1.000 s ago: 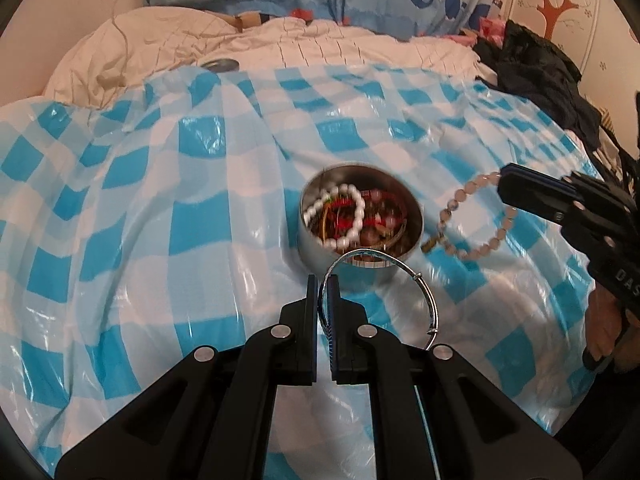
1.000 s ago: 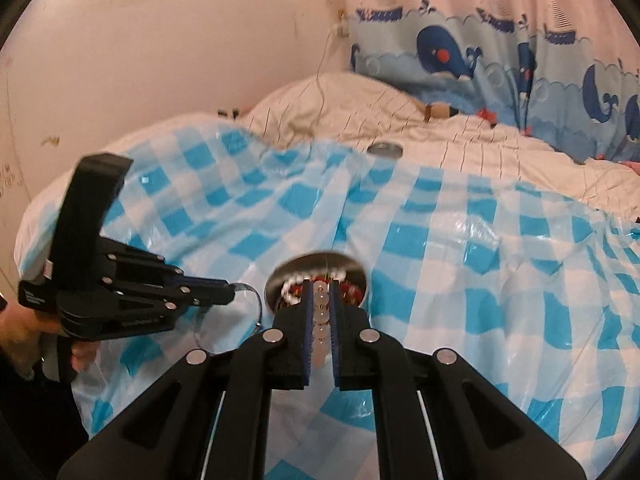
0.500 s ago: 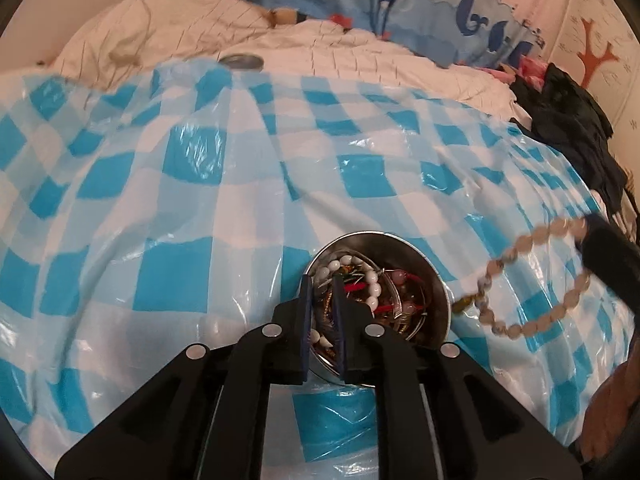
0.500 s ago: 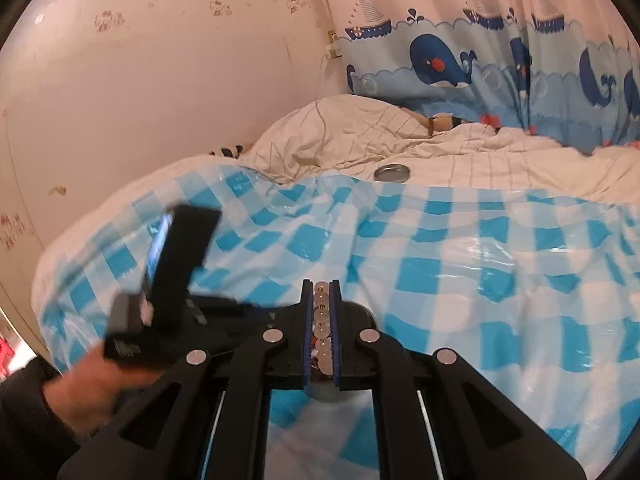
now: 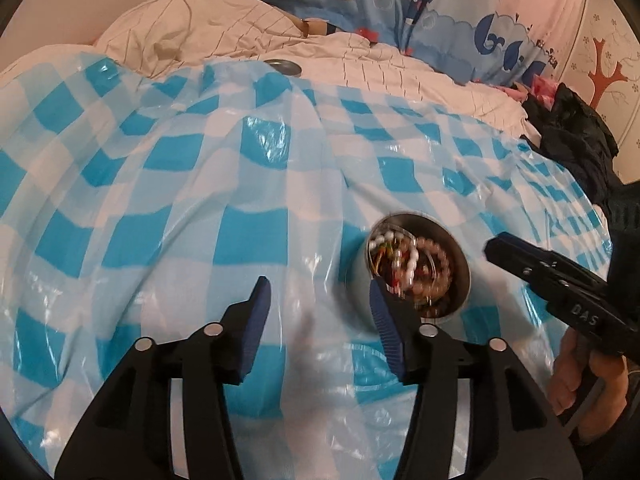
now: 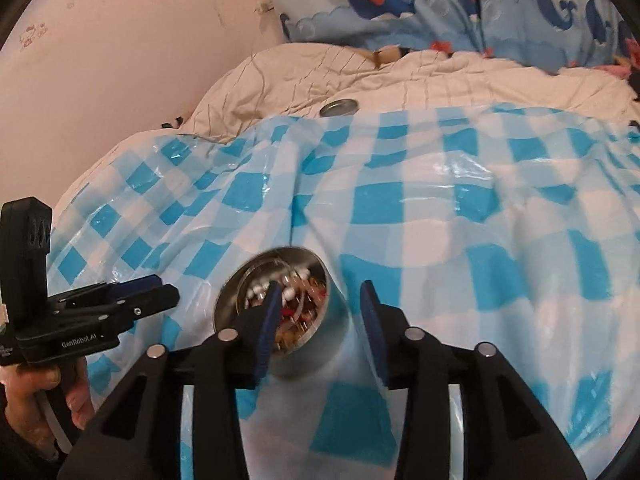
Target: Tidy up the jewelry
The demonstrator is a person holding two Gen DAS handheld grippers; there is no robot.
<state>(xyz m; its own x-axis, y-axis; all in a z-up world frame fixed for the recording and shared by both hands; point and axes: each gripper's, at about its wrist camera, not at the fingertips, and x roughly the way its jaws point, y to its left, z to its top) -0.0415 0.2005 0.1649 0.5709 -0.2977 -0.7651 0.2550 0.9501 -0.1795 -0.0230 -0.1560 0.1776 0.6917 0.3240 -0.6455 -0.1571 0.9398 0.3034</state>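
Both the left gripper [image 5: 318,304] and right gripper [image 6: 320,308] have just been opened wide, nothing held. Jewelry's piled in the tin [image 6: 320,354] on the checkered sheet [image 5: 256,176].

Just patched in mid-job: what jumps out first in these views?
A round metal tin heaped with beads and bracelets sits on the blue-checked plastic sheet over a bed. Both claws, left and right, hang open and empty beside it. A whale-print curtain hangs behind.
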